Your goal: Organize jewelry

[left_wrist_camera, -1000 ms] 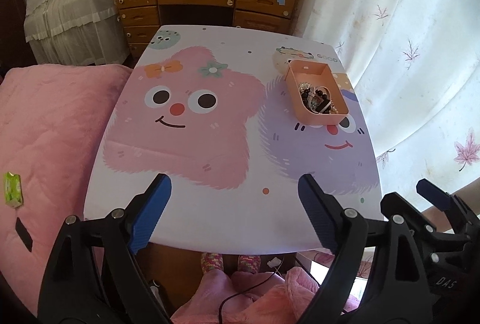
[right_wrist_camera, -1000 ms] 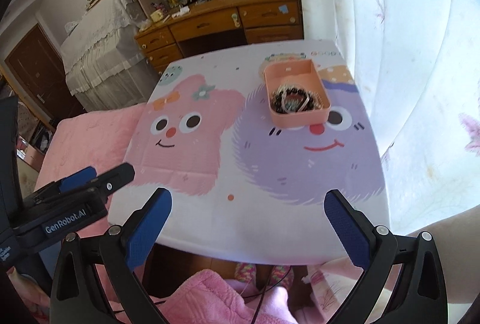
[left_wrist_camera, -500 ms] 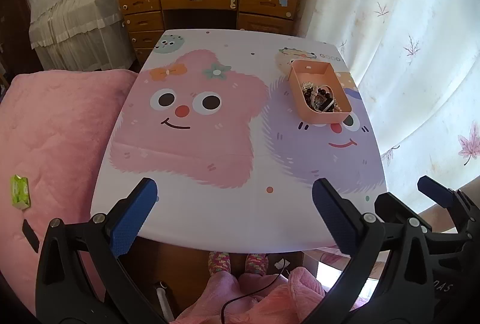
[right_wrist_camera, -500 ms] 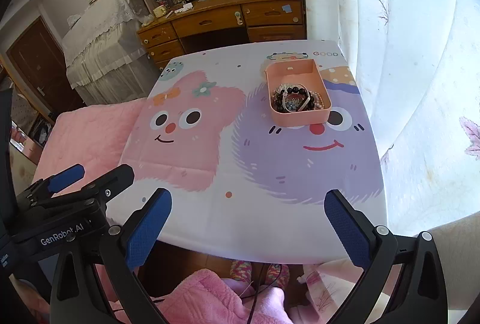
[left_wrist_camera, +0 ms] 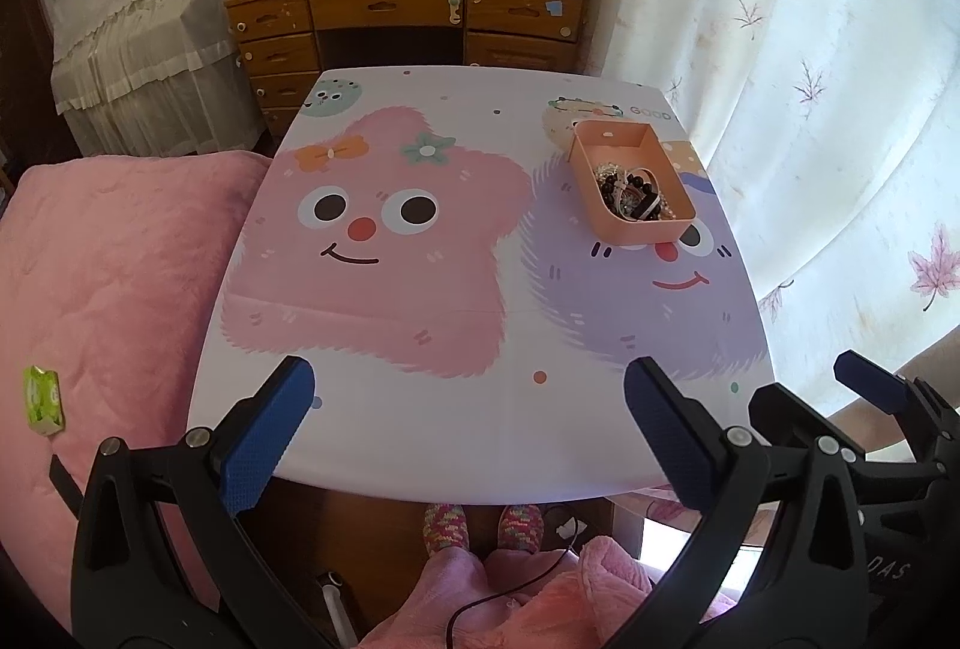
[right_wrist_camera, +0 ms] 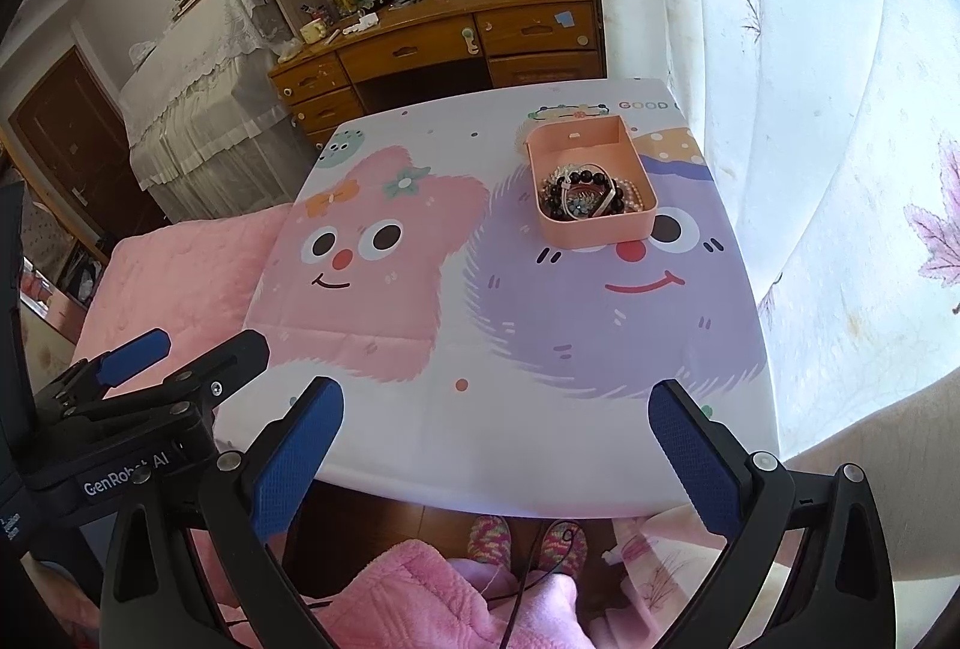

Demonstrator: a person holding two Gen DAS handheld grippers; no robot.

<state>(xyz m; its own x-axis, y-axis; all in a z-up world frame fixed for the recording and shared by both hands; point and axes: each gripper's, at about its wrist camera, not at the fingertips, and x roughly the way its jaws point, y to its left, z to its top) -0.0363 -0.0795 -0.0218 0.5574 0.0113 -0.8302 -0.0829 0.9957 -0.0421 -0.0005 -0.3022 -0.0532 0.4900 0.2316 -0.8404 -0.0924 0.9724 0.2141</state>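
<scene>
Left wrist view: the left claw point(left_wrist_camera: 468, 427) has just been opening and now stands wide, nothing between its pads, tilted down over the near edge of the tabletop point(left_wrist_camera: 420, 445). The tray point(left_wrist_camera: 636, 229) of jewelry point(left_wrist_camera: 630, 190) lies ahead and to the right, on the far right part of the tabletop, its long axis running away from the claw. The right claw point(left_wrist_camera: 864, 379) shows at the right edge.

Right wrist view: the right claw point(right_wrist_camera: 498, 439) is also wide and empty, tilted down at the near edge. The tray point(right_wrist_camera: 594, 232) lies almost straight ahead, slightly right, well apart. The right hand looks nearer and better lined up for the reach.
</scene>
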